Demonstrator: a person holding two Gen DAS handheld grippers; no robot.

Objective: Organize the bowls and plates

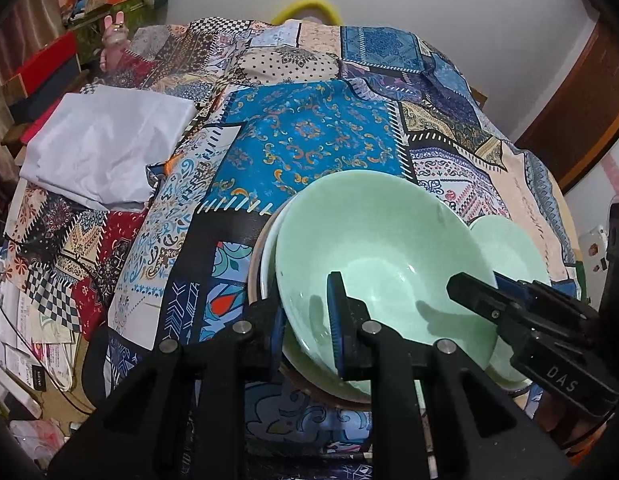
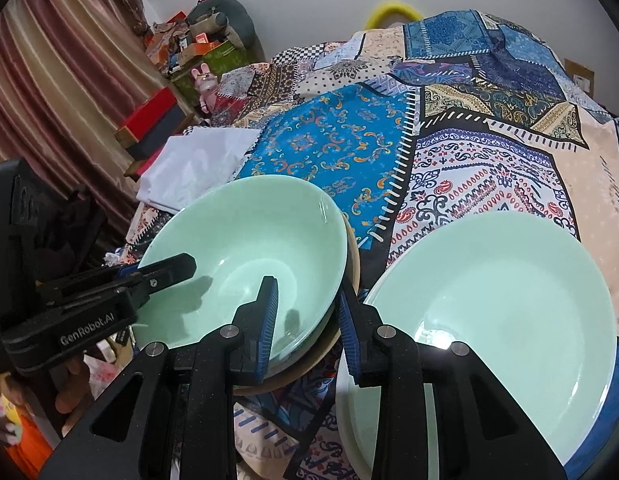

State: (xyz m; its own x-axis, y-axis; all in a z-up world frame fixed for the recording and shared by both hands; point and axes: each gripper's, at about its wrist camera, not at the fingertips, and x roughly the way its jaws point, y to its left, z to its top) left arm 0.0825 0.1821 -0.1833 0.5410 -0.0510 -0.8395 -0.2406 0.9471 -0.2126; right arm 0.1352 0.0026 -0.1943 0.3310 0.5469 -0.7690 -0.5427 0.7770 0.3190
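A pale green bowl sits on top of a stack of other bowls on the patterned tablecloth; it also shows in the right wrist view. A pale green plate lies to its right, on another plate; its edge shows in the left wrist view. My left gripper straddles the bowl's near left rim, one finger inside and one outside, jaws slightly apart. My right gripper straddles the bowl's right rim the same way. The right gripper's fingers reach into the bowl in the left wrist view.
A folded white cloth lies on the table's far left. Boxes, a pink rabbit figure and clutter stand beyond the left edge. Papers lie below the table at left. A yellow ring is behind the far edge.
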